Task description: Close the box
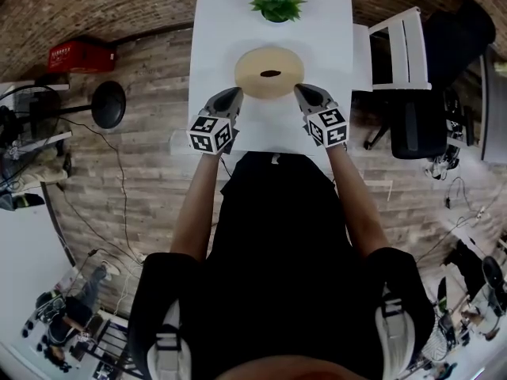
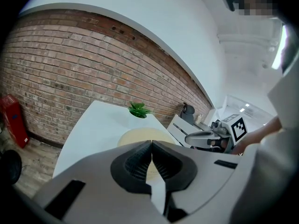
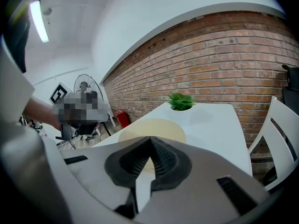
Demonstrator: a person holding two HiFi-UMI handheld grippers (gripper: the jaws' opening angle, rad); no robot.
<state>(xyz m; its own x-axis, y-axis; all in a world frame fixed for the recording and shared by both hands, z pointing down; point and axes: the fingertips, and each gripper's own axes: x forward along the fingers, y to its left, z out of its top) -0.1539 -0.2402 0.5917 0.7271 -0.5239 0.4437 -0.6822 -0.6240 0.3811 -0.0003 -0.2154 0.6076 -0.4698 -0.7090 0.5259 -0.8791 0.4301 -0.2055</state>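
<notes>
Round tan box (image 1: 269,71) sits mid white table (image 1: 222,22), with the green plant (image 1: 277,2) behind it. Left gripper (image 1: 236,93) is just beside the box's near-left edge, jaws fully together, holding nothing. Right gripper (image 1: 300,89) is just beside the near-right edge, jaws also together and empty. Can't tell if either tip touches the box.

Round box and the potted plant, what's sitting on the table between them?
Nothing; only bare white table separates the round box from the plant, shown clearest in the head view.
</notes>
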